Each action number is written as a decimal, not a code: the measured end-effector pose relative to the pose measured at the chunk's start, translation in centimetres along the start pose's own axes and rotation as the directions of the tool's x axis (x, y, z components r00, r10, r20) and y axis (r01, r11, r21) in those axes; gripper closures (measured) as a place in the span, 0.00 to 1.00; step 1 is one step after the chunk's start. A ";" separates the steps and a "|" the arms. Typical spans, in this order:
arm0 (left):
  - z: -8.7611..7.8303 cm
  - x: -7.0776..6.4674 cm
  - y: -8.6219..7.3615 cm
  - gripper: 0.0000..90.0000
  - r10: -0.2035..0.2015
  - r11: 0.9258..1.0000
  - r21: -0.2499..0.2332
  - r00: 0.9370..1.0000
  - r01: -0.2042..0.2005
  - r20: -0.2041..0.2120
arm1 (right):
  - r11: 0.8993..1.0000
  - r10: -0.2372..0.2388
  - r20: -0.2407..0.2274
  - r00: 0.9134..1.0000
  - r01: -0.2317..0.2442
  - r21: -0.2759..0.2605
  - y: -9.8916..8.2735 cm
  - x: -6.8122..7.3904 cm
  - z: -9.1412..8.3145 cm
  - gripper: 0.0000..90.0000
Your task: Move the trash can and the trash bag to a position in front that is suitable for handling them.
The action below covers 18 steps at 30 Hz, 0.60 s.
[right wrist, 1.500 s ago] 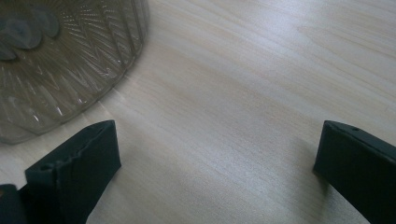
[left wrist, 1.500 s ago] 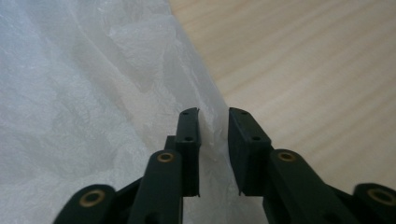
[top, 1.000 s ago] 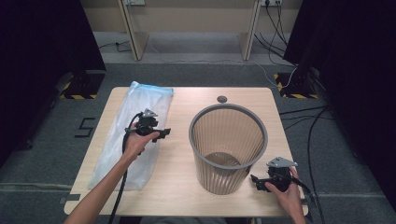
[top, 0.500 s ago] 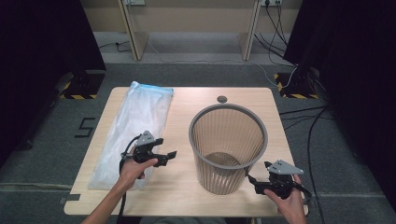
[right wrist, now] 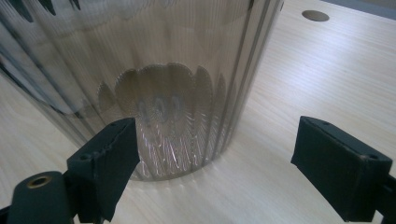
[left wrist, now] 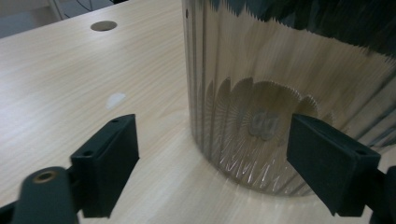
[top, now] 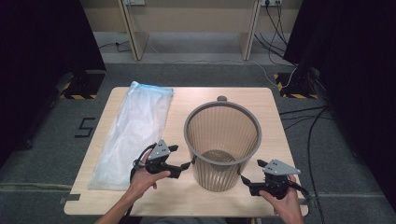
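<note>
A translucent grey ribbed waste basket (top: 222,140) stands upright in the middle of the wooden table (top: 261,107). A clear plastic bag (top: 133,130) lies flat along the table's left side. My left gripper (top: 181,157) is at the basket's lower left, pointing at it. Its jaws have just been opening and stand wide with nothing gripped. In the left gripper view, the left gripper (left wrist: 212,140) frames the basket's wall (left wrist: 280,93) just ahead. My right gripper (top: 251,171) is at the lower right, open and aimed at the base. The right gripper (right wrist: 217,135) holds nothing in front of the basket (right wrist: 163,70).
A round cable hole (top: 222,98) sits at the table's far edge behind the basket. Both hands are close to the near edge. Black curtains flank the table, and cables run over the grey floor at right (top: 303,112).
My left hand has come off the bag, moving toward the near edge and right until its gripper reached the basket's base. The right gripper has stayed almost in place beside the basket.
</note>
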<state>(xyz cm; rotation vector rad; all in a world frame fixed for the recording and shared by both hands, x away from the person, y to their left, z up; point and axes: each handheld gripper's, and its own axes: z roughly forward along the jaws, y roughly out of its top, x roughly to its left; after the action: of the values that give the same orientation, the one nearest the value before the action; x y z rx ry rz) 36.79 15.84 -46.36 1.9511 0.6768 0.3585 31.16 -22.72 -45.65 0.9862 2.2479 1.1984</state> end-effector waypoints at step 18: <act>0.0 1.1 0.7 0.17 -0.004 1.000 -0.008 1.000 0.004 -0.001 | 1.000 -0.025 -0.073 0.997 0.025 0.000 3.2 -2.0 5.5 0.16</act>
<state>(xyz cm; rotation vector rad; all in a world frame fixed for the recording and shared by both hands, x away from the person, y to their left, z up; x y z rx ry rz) 37.84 16.25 -45.75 1.9417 0.6791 0.3590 37.25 -20.03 -45.97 0.9257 2.3101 1.2418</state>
